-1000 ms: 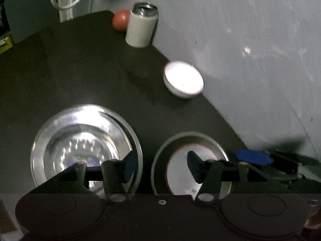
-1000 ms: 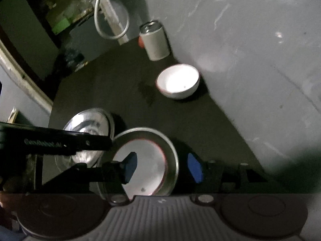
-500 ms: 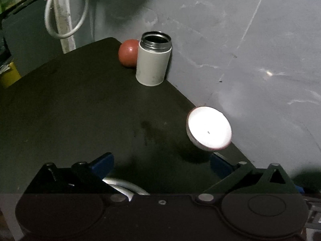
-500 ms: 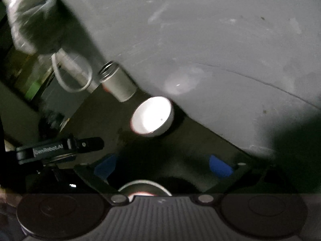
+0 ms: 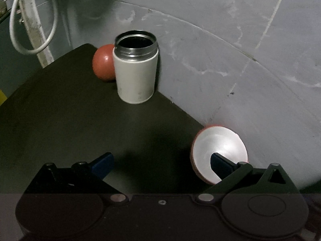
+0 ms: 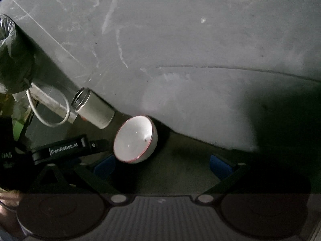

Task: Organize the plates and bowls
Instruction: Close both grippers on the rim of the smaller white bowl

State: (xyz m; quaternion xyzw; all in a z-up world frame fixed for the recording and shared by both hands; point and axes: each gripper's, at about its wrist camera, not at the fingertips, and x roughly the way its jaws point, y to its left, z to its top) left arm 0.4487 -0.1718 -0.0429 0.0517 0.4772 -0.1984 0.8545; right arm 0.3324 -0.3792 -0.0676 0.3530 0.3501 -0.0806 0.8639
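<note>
A white bowl [image 5: 218, 146] with a red rim stands at the black table's [image 5: 60, 110] right edge, by the grey wall. My left gripper [image 5: 160, 163] is open wide. Its right fingertip [image 5: 217, 163] overlaps the bowl's inside in the left wrist view, and I cannot tell if it touches. In the right wrist view the bowl [image 6: 134, 138] sits just ahead of my right gripper's left blue pad [image 6: 104, 165]. The right gripper [image 6: 162, 165] is open and holds nothing. The left gripper's black body [image 6: 66, 146] reaches the bowl from the left. No plates are in view.
A white canister [image 5: 136, 72] with an open steel mouth stands at the table's far corner, with a red ball [image 5: 102, 62] behind it. A white cable loop [image 5: 30, 20] hangs beyond the table. The grey wall [image 6: 180, 50] runs close along the right edge.
Both grippers have moved forward toward the white bowl and opened wider. The steel plates near the front have dropped out of view. The bowl has stayed in place.
</note>
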